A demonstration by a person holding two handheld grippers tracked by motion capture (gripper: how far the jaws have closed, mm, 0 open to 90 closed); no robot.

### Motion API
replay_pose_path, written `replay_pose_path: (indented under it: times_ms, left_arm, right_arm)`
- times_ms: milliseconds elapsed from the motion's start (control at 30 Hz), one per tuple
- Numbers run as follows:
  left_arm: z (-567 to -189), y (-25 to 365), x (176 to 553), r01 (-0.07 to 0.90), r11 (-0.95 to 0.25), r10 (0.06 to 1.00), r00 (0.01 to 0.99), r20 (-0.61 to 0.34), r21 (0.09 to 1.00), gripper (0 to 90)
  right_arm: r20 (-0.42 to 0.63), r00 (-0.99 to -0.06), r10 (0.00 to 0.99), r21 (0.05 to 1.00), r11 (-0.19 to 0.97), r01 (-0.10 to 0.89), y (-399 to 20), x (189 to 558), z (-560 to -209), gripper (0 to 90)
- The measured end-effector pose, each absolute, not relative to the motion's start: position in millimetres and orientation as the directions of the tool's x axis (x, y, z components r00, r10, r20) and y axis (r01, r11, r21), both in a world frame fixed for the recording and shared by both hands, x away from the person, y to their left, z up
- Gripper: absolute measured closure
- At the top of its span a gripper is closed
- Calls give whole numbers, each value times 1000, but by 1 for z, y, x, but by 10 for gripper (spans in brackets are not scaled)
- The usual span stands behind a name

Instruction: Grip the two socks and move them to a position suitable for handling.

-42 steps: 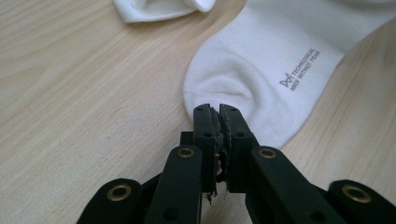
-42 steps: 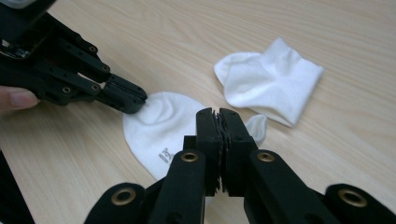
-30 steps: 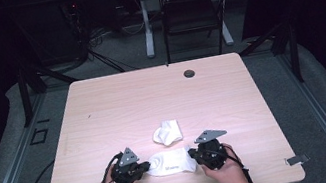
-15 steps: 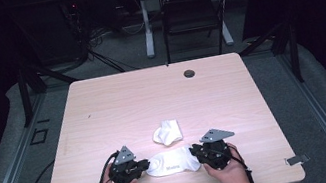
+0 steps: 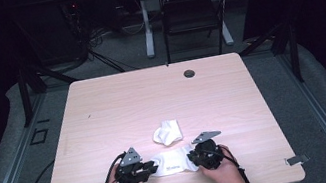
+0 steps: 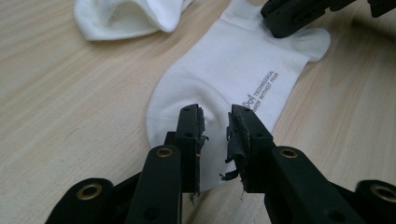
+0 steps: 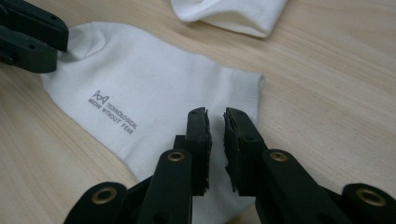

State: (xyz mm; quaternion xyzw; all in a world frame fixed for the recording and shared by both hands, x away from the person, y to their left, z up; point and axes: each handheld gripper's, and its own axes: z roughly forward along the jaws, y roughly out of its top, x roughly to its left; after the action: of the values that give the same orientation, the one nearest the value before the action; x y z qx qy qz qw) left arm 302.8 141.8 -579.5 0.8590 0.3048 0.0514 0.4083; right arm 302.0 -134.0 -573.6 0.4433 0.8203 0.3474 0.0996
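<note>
near the lower centre of the high view, a flat white sock (image 5: 173,161) lies between both grippers. left gripper (image 6: 215,122) and right gripper (image 7: 215,122) hover over it, jaws narrowly parted, holding nothing. the gripper views reveal grey lettering (image 7: 113,115); a crumpled sock (image 5: 167,132) sits just above.

Most of the counter (image 5: 118,109) lies bare, so a hand could pass freely over its far half and along both sides. Near the front edge the flat sock (image 5: 173,161) sits between the left tongs (image 5: 151,167) and right tongs (image 5: 192,158), which close off that strip. Just beyond it lies a crumpled sock (image 5: 167,132), near but apart. A small grommet (image 5: 189,73) sits flush at the far edge.
</note>
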Motion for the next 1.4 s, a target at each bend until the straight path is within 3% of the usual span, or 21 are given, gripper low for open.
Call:
replay_pose_path:
  times_ms: [333, 567, 900, 1400]
  left_arm:
    - [-581, 146, 304, 478, -505, 554, 818, -154, 719, 731]
    - [-581, 150, 306, 477, -511, 554, 819, -150, 715, 763]
    - [-581, 151, 307, 480, -509, 554, 818, -155, 714, 785]
    - [-579, 159, 299, 516, -506, 562, 805, -190, 691, 780]
  right_arm:
    - [137, -612, 779, 658, 390, 644, -130, 295, -572, 781]
    - [94, -625, 775, 636, 436, 636, -138, 291, -571, 846]
    - [62, -612, 789, 642, 438, 630, -145, 298, -571, 870]
    - [104, -639, 762, 616, 455, 643, -139, 290, -569, 867]
